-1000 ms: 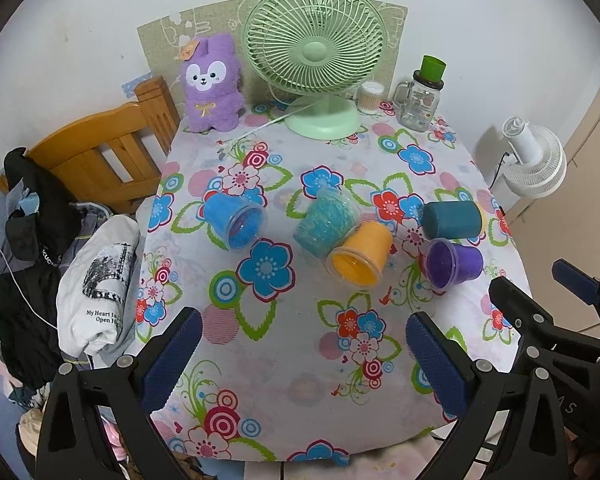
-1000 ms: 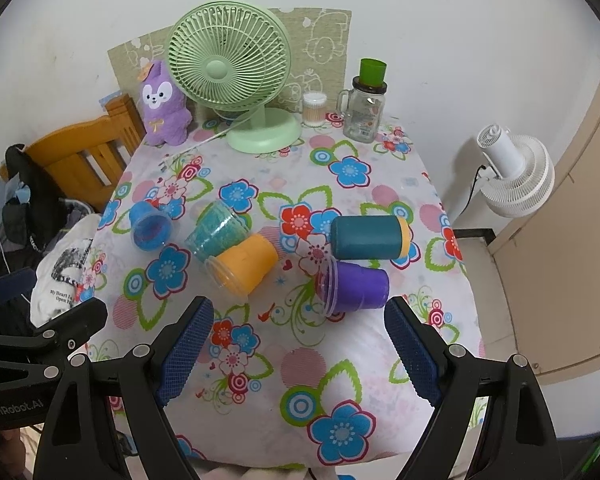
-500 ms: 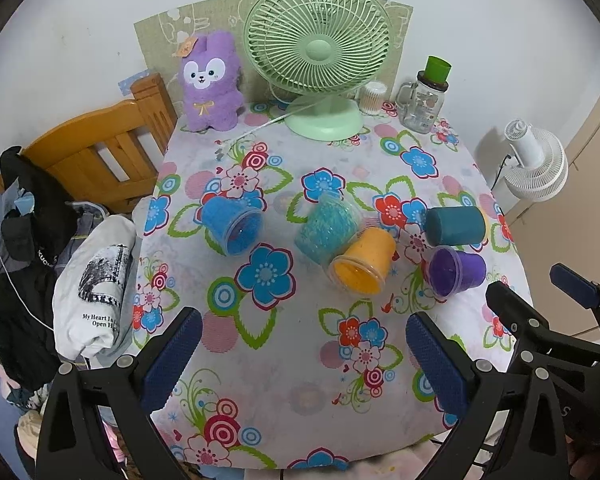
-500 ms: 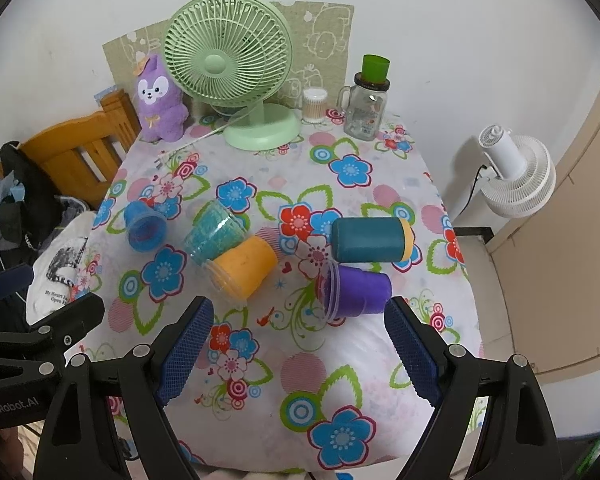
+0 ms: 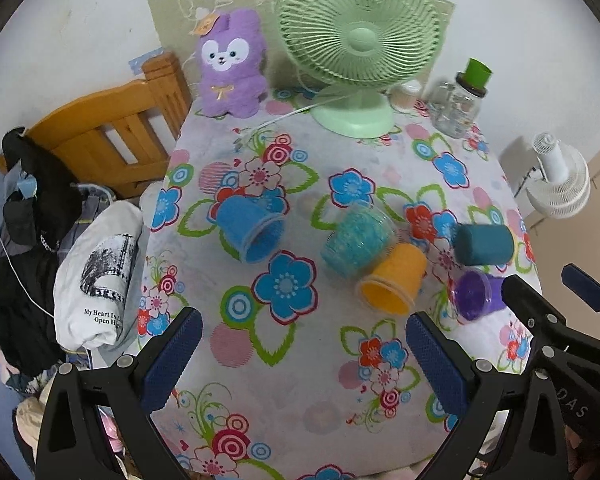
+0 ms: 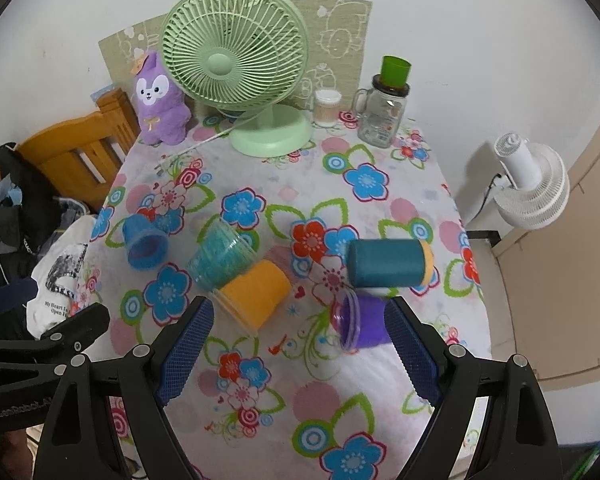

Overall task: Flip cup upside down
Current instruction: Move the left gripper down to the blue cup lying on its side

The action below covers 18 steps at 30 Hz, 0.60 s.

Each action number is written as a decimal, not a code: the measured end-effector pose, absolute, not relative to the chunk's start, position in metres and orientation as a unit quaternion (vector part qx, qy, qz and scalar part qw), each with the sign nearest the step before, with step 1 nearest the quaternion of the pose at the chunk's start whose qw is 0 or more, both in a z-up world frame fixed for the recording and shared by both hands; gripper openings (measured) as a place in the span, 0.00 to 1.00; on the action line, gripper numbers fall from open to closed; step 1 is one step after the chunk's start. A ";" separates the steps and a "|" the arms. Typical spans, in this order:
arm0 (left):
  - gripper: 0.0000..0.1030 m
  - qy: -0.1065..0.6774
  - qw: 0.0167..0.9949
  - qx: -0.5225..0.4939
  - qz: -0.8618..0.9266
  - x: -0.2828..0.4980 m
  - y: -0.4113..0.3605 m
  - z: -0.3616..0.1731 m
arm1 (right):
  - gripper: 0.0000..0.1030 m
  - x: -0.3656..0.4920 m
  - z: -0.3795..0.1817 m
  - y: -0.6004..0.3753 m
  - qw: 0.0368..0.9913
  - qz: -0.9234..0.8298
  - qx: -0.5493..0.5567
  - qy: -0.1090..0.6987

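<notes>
Five cups lie on their sides on the flowered tablecloth; both grippers hang above its near edge, holding nothing.

From the left: the blue cup lies alone, its mouth toward the camera; the clear teal cup lies against the orange cup, which sits just in front of it; well to the right, the dark teal cup lies crosswise, and the purple cup lies just in front of it, partly hidden behind the right gripper's right finger. The left gripper has its jaws spread wide with only tablecloth between its fingers. The right gripper is likewise wide apart and empty. At the table's far end stand a purple plush toy, a green fan and a glass jar.
</notes>
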<state>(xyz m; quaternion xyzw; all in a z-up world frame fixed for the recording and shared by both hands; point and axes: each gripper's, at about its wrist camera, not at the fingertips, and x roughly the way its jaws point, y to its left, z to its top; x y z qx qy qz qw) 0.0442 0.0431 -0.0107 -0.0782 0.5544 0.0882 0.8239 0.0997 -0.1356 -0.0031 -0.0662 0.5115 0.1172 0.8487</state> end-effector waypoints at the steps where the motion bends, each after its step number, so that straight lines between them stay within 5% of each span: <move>1: 1.00 0.556 0.822 -0.083 0.089 0.048 0.047 -0.013 | 0.87 0.104 -0.004 -0.132 0.848 0.119 -0.068 0.512; 18: 1.00 0.598 0.775 -0.146 0.143 0.119 0.111 -0.084 | 0.87 0.186 -0.055 -0.069 0.821 0.152 -0.077 0.545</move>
